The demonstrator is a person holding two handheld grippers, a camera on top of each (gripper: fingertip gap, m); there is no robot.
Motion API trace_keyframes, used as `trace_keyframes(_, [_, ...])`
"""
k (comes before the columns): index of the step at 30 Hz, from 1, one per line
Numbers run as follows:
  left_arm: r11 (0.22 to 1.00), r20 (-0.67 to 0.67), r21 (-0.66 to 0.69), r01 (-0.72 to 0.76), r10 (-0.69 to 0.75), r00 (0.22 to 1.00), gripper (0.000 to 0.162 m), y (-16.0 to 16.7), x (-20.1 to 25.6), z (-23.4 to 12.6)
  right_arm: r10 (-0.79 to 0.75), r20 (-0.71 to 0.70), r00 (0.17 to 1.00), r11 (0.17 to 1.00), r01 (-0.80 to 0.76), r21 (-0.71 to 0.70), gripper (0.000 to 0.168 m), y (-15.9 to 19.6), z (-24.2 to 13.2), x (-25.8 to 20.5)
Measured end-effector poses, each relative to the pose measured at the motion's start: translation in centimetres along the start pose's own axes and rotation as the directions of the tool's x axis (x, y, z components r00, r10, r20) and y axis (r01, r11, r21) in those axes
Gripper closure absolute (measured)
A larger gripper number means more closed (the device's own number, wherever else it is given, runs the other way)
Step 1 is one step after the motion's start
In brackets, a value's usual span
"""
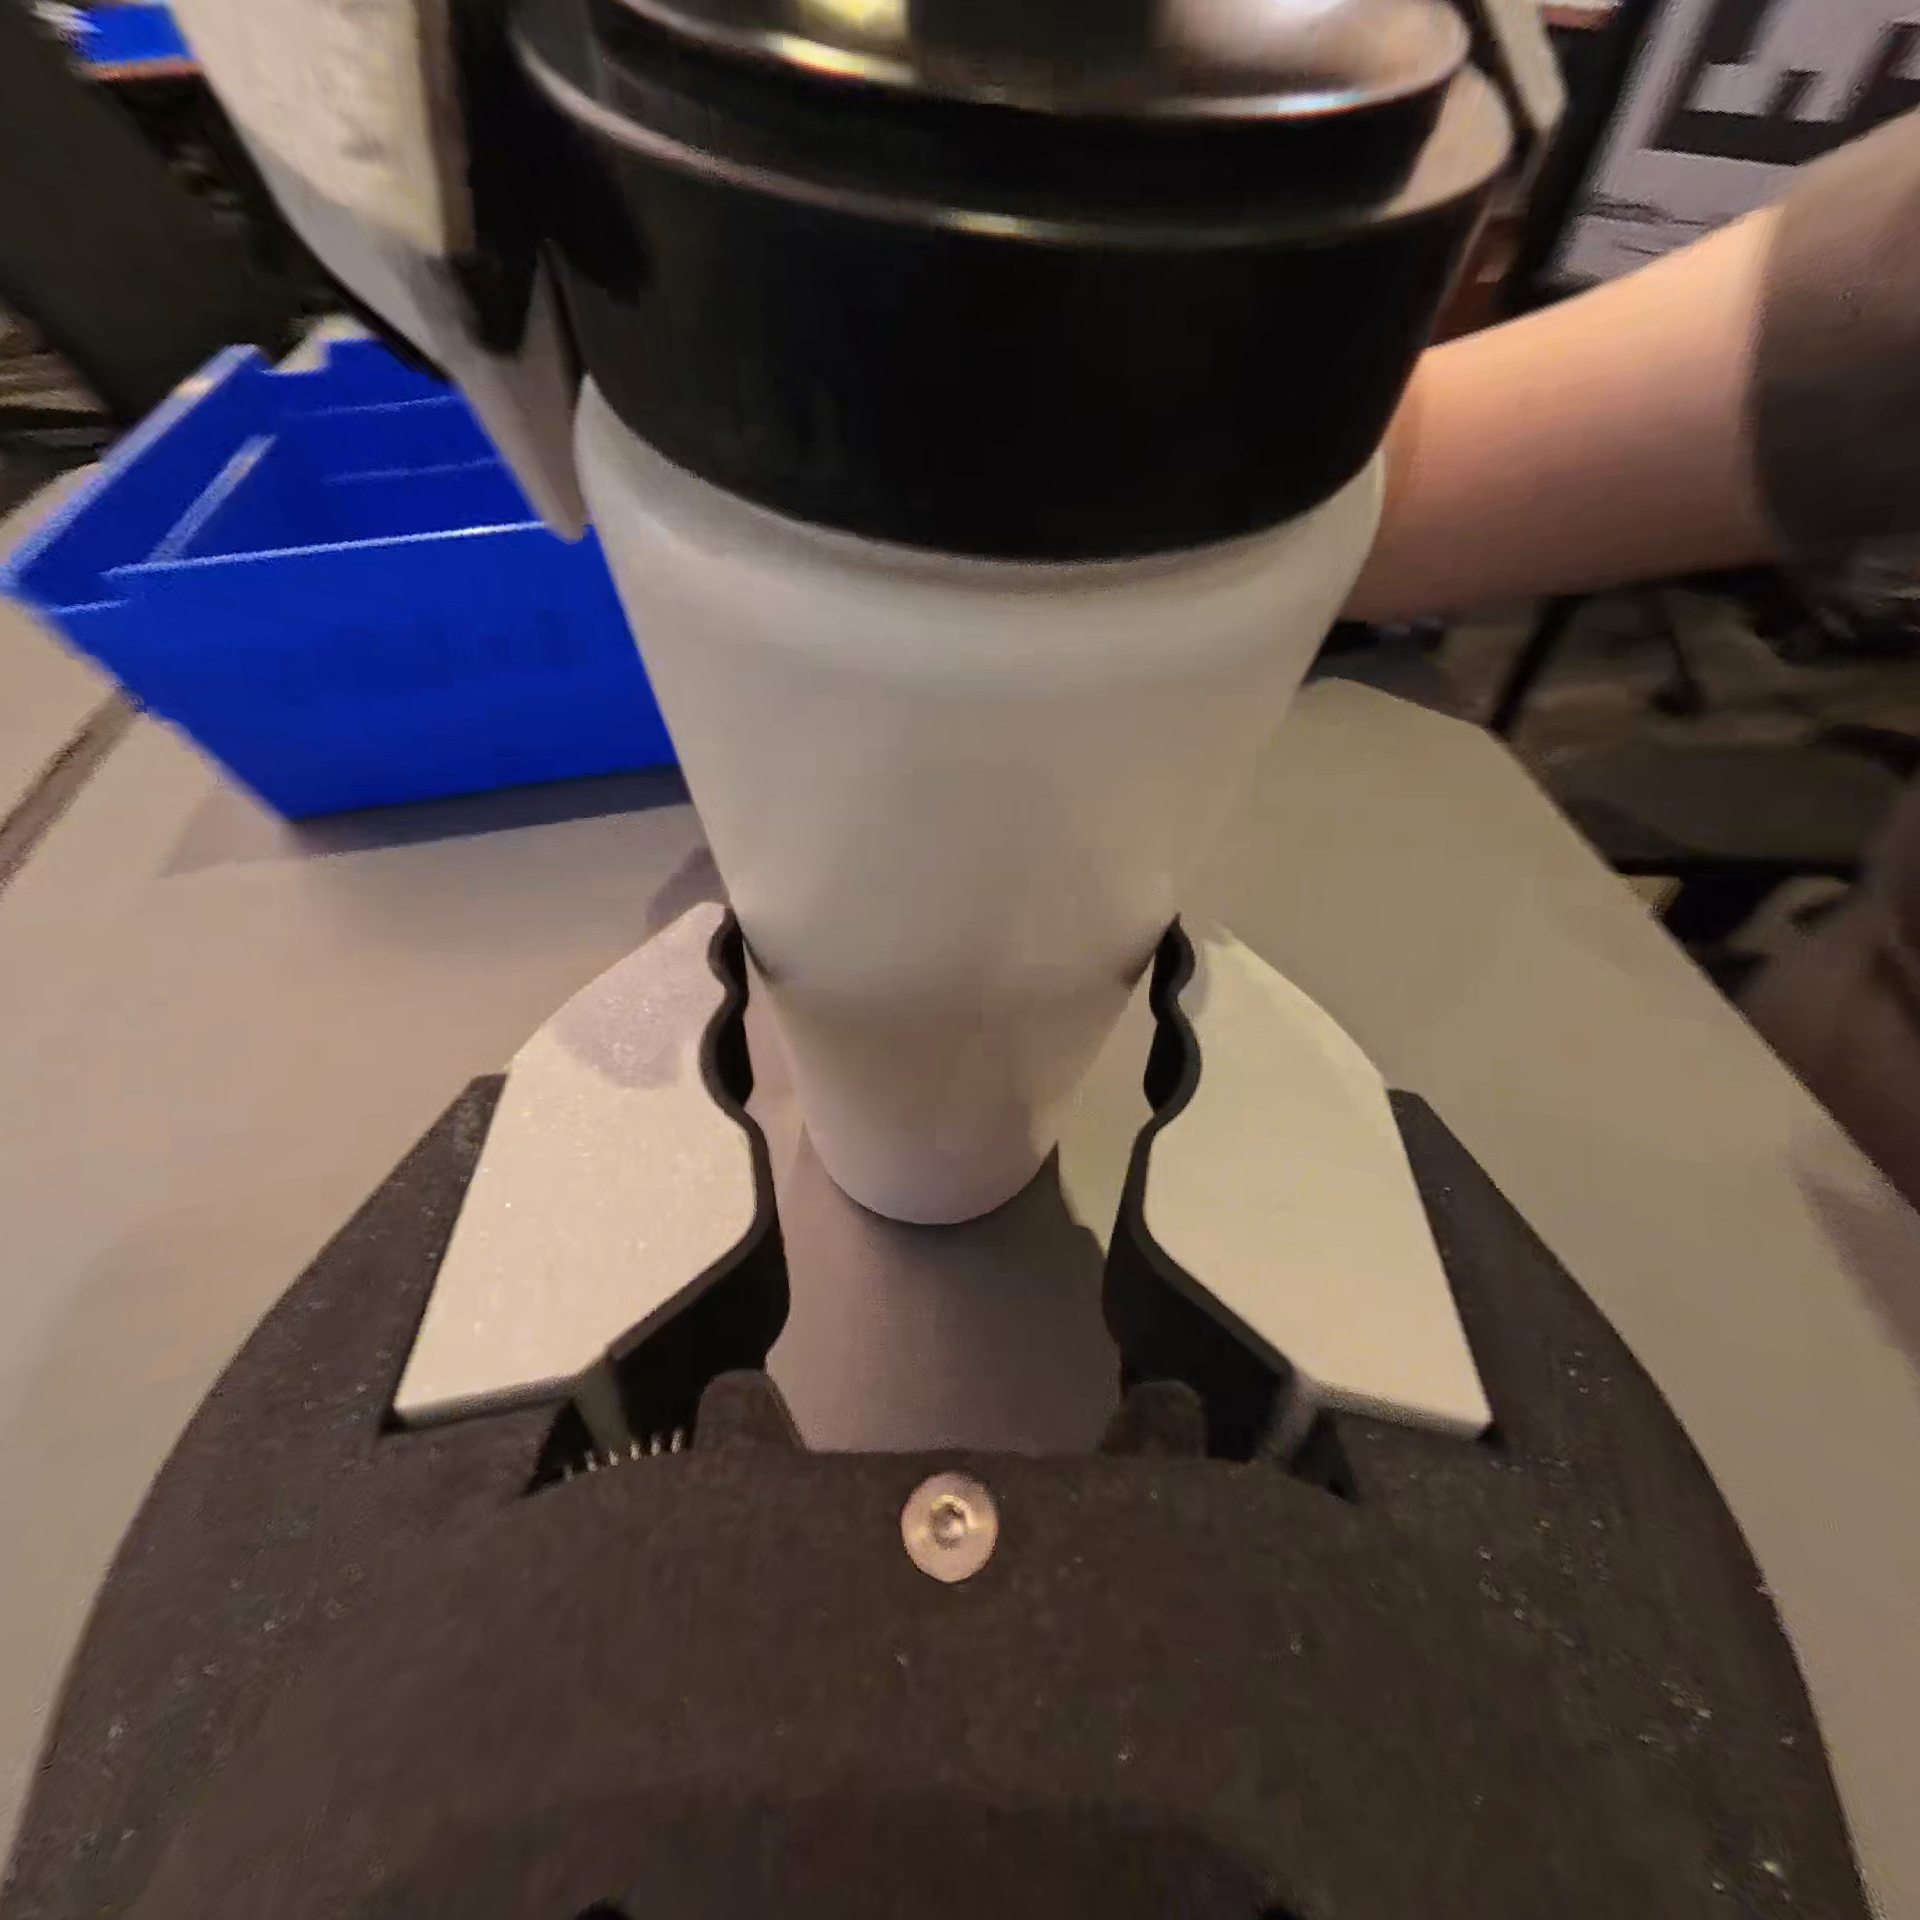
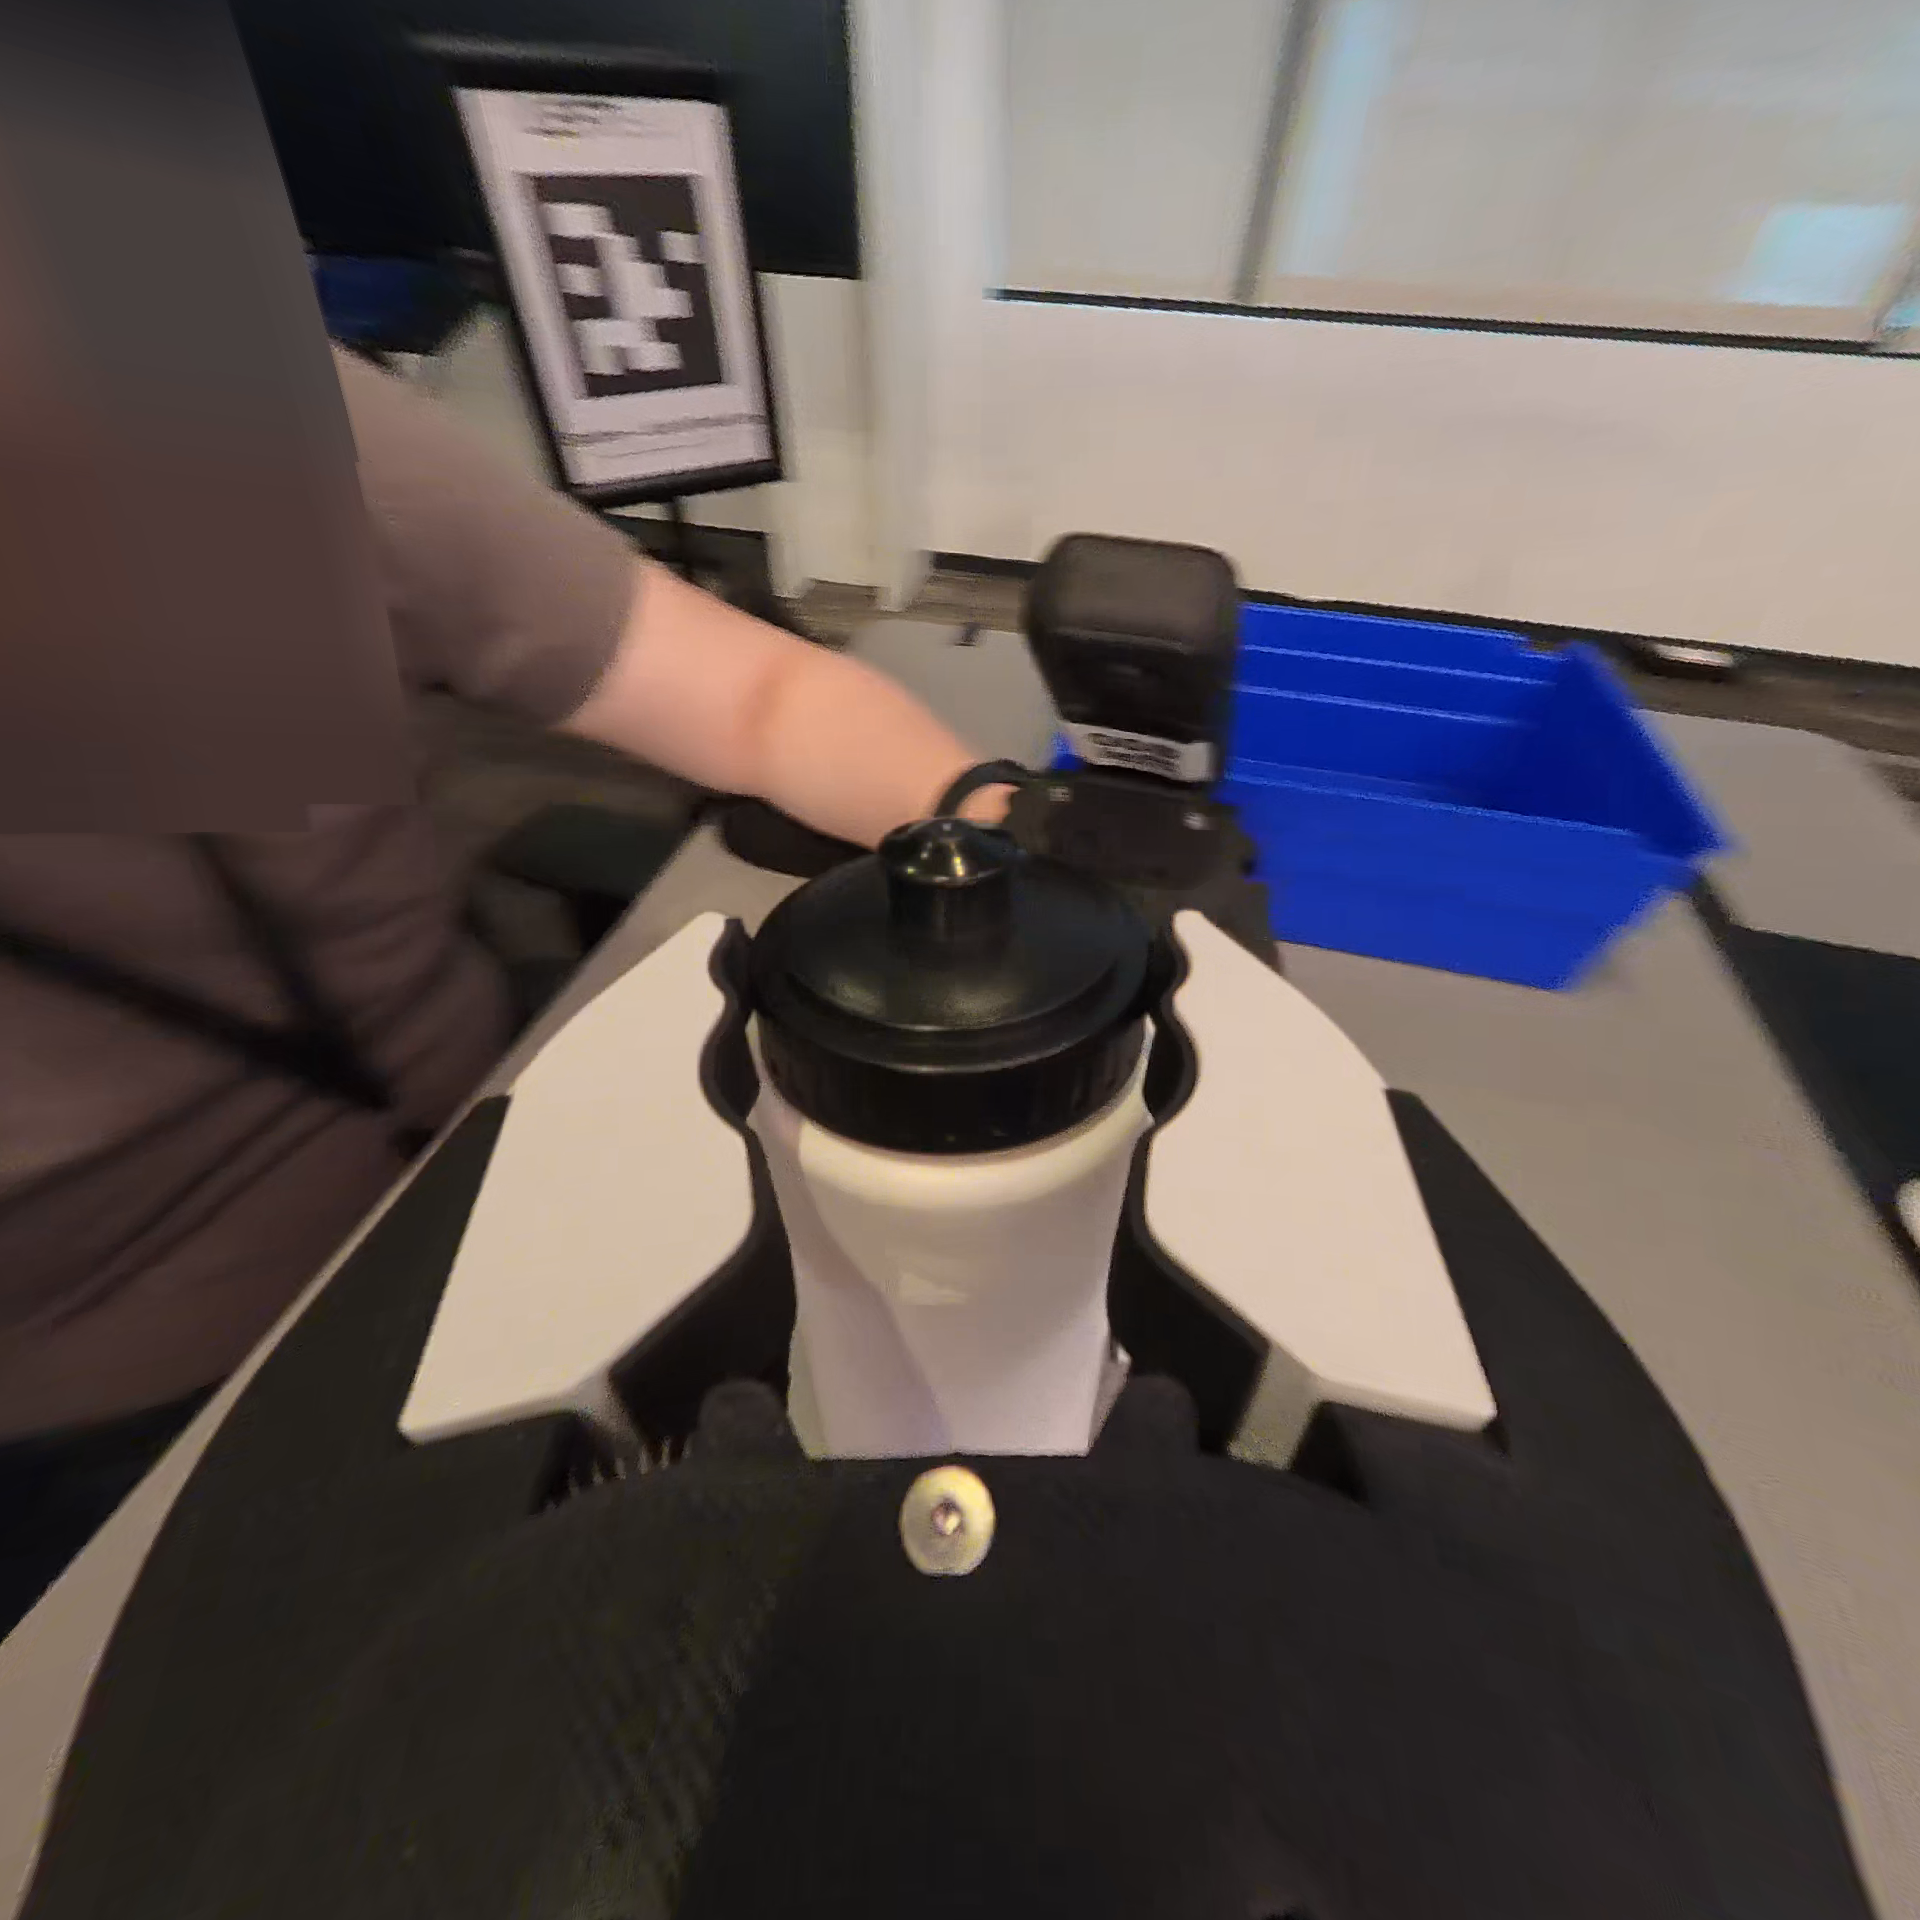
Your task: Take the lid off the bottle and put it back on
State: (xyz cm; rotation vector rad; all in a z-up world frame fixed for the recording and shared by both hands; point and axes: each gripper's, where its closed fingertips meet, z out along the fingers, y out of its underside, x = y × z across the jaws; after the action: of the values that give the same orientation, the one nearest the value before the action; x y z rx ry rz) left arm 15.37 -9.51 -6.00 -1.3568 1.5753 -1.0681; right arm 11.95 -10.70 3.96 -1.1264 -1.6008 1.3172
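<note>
A white bottle [image 1: 966, 790] with a black screw lid [image 1: 987, 343] stands upright on the grey table [image 1: 260, 1039]. My left gripper [image 1: 951, 977] is shut on the bottle's lower body, one finger on each side. In the right wrist view, my right gripper [image 2: 951, 987] is shut around the black lid [image 2: 945, 987], which sits on the bottle [image 2: 956, 1278]. The lid's spout points up. A finger of the right gripper [image 1: 416, 208] shows beside the lid in the left wrist view. The left gripper's camera housing [image 2: 1132, 634] shows just behind the bottle.
A blue plastic bin [image 1: 343, 623] stands on the table beyond the bottle; it also shows in the right wrist view [image 2: 1455, 831]. A person's forearm [image 2: 779, 717] reaches in from the left. A black-and-white marker board [image 2: 623, 291] stands behind. The table edge [image 2: 623, 935] runs close on the left.
</note>
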Motion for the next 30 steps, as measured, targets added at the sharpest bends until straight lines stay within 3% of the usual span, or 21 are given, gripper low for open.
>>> trace_keyframes(3, [1.0,-0.103,0.017,-0.015,0.016,0.995,0.087,-0.3,2.2,0.7,0.013,0.164,0.986,0.999,-0.02,0.041,0.093,-0.1,-0.1,-2.2])
trace_keyframes(6, [1.0,-0.122,0.013,-0.015,0.017,0.992,0.087,-0.4,2.7,1.0,0.023,0.194,0.981,0.998,-0.034,0.051,0.092,-0.1,-0.2,-2.6])
trace_keyframes(9, [1.0,-0.066,0.013,0.026,-0.025,0.998,0.087,-0.4,1.5,0.8,0.027,0.061,0.998,0.997,-0.031,0.068,0.092,-0.5,-0.3,-0.5])
trace_keyframes(12, [0.993,0.057,0.031,0.111,-0.113,0.992,0.087,0.0,-1.4,-0.1,0.06,-0.149,0.987,0.988,-0.038,0.15,0.082,-1.8,-1.3,2.7])
trace_keyframes(18, [0.972,0.304,0.09,0.215,-0.233,0.924,0.087,1.0,-6.4,-2.7,0.16,-0.531,0.832,0.983,-0.083,0.166,0.079,-1.9,-3.7,8.0])
trace_keyframes(24, [0.972,0.364,0.107,0.211,-0.236,0.901,0.087,1.2,-7.2,-3.1,0.188,-0.62,0.762,0.982,-0.148,0.115,0.081,-0.8,-2.1,8.5])
trace_keyframes(28, [0.981,0.389,0.083,0.175,-0.194,0.901,0.087,1.1,-6.9,-2.7,0.108,-0.669,0.735,0.993,-0.111,0.038,0.101,-0.3,-2.4,8.8])
trace_keyframes(30, [0.982,0.408,0.071,0.176,-0.189,0.893,0.087,1.1,-6.9,-2.6,0.116,-0.652,0.749,0.992,-0.122,0.037,0.103,-0.4,-2.6,8.6])
